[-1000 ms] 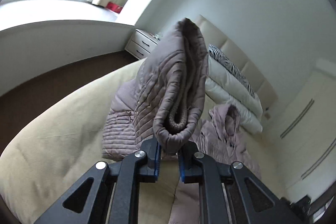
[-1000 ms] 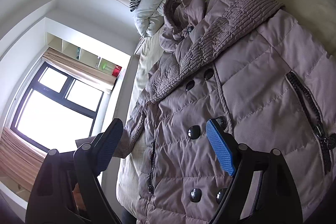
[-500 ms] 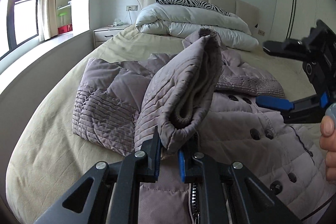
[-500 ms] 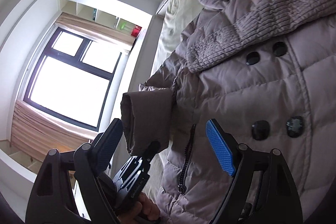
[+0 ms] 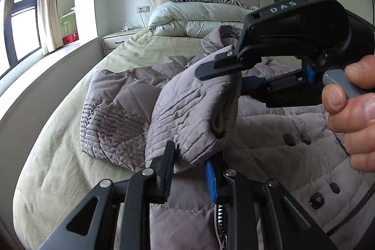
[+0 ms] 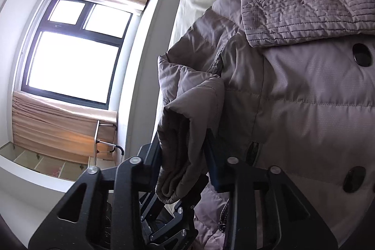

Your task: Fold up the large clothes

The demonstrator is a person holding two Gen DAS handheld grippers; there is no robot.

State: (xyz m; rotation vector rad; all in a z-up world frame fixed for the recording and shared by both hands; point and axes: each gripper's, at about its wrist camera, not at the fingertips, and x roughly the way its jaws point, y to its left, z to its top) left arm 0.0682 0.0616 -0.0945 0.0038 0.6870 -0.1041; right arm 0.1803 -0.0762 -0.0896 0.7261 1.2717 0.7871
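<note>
The coat (image 5: 269, 137) lies front up on the bed (image 5: 58, 156), buttons and zip showing, hood toward the far headboard. One sleeve (image 5: 187, 114) is lifted off the coat's left side, its cuff end raised over the near front panel, and this sleeve is being passed between the two tools.

Right gripper (image 6: 182, 156): its jaws have just been closing and now stand clamped on the sleeve near the cuff; in the right wrist view both pads press the folded cloth, with the knit cuff lining hanging out below. In the left wrist view the same tool reaches in from the right, a hand (image 5: 351, 114) on its trigger, one finger above the sleeve and one below.

Left gripper (image 5: 189, 170): its jaws have just been opening. They stand apart with the cuff edge between them; the blue pad shows clear of the cloth, so the grip appears released.

Progress, as judged: early. The coat is spread flat and one sleeve is lifted toward the front, not yet laid down. The other sleeve's position cannot be settled from these views. Still to do: lay this sleeve across the chest, bring in the second, then fold the body and hood.

Surroundings: a rolled duvet (image 5: 194, 20) lies at the far end and a window (image 6: 77, 57) stands to the left.
</note>
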